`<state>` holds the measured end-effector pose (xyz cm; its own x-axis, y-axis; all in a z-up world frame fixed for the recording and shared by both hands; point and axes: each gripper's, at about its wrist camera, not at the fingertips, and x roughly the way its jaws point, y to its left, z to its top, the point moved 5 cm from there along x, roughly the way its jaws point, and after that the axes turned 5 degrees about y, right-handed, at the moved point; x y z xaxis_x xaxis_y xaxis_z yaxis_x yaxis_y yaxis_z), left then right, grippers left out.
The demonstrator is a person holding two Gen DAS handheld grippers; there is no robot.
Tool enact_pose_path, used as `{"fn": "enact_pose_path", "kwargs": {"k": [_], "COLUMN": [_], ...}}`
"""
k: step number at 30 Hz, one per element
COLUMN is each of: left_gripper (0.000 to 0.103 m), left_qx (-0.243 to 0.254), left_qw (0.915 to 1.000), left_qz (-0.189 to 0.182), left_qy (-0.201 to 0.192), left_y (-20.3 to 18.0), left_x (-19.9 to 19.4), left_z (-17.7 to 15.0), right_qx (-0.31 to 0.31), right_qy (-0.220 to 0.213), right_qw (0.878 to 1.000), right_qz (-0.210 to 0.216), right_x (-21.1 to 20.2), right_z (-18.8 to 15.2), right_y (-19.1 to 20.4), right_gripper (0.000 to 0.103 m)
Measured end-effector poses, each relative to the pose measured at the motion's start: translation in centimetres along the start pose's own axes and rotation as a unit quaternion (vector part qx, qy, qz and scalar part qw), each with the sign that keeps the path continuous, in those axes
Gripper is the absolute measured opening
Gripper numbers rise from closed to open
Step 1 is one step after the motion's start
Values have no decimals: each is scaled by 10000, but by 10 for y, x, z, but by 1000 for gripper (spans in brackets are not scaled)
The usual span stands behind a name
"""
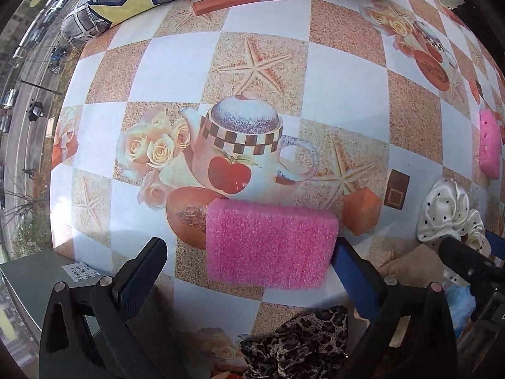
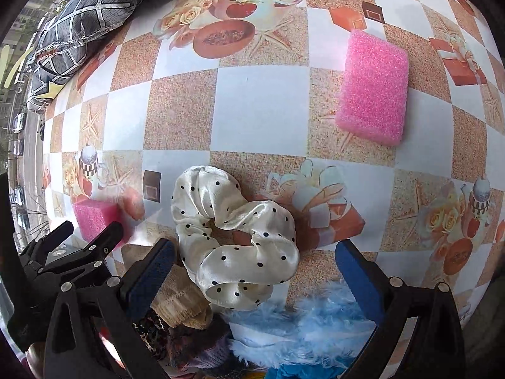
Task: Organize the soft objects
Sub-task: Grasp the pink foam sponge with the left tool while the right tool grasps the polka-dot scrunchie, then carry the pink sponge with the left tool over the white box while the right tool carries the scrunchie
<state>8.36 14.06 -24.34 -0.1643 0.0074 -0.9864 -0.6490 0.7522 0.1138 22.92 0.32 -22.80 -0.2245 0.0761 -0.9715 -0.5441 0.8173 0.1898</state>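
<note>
1. The table [image 1: 344, 132] is covered by a checkered oilcloth printed with teapots, roses and starfish.
2. A grey patterned cushion [image 1: 126, 3] is parked at the table's far left corner, with a street seen beyond the edge there.
3. One pink sponge [image 1: 268, 243] is sat near the front edge, between the spread jaws of the left gripper [image 1: 249, 252]; the blue pad on one side looks to be touching it, the other is clear, so nothing is actually clamped.
4. A second pink sponge [image 2: 374, 87] is laid further in, toward the right edge.
5. The white polka-dot scrunchie [image 2: 235, 237] is framed by the right gripper [image 2: 254, 262], jaws wide, nothing held.
6. Leopard [image 1: 296, 344], beige [image 2: 181, 304] and fluffy blue [image 2: 303, 325] scrunchies are bunched at the front edge.
</note>
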Motion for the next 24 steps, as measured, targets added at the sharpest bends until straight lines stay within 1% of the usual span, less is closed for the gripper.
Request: {"fn": "enact_pose_path", "kwargs": {"k": [2, 5, 8, 9, 10, 11, 12, 14, 15, 16, 17, 18, 20, 21, 24], "left_gripper": [103, 103, 103, 103, 102, 102, 100, 90, 78, 72, 72, 72, 72, 72, 72], "left_qx": [-28, 85, 60, 27, 25, 65, 140, 288, 356, 421, 493, 584, 685, 690, 645], "left_qw": [10000, 9999, 9998, 9997, 9997, 9998, 9998, 9993, 9989, 9984, 9985, 9981, 9972, 9969, 9965], "left_qz": [-71, -26, -204, -232, -235, -206, -160, -210, -299, -369, -225, -89, -35, -50, -78], "left_qy": [-39, -125, 23, 74, 81, 51, -1, -77, -94, -112, -120, -166, -308, -370, -517], "left_y": [0, -3, -3, -5, -11, -13, -15, -23, -26, -31, -34, -36, -38, -38, -33], "left_x": [2, 4, 7, 6, 4, 4, 3, -2, -5, -8, -10, -11, -18, -22, -35], "left_z": [1, 2, 4, 10, 16, 17, 18, 17, 16, 16, 16, 16, 14, 13, 9], "right_qx": [-68, -309, -538, -575, -597, -632, -685, -812, -851, -859, -832, -749, -529, -449, -333], "right_qy": [102, 60, 54, 38, 2, -44, -86, -180, -221, -273, -291, -255, -227, -254, -385], "right_qw": [9997, 9980, 9956, 9953, 9950, 9946, 9941, 9927, 9923, 9922, 9930, 9951, 9983, 9987, 9986], "right_qz": [-198, -555, -760, -779, -804, -821, -836, -870, -867, -860, -783, -588, -65, 37, 150], "right_x": [10, 14, 17, 17, 16, 13, 10, 5, 2, -1, -3, -4, -8, -11, -23], "right_z": [0, -2, -7, -8, -9, -9, -9, -8, -8, -8, -8, -8, -10, -12, -18], "right_y": [0, 5, 10, 11, 11, 11, 12, 16, 16, 16, 15, 14, 9, 7, 0], "right_gripper": [102, 103, 103, 102, 99, 93, 90, 71, 66, 51, 35, 32, 31, 31, 31]}}
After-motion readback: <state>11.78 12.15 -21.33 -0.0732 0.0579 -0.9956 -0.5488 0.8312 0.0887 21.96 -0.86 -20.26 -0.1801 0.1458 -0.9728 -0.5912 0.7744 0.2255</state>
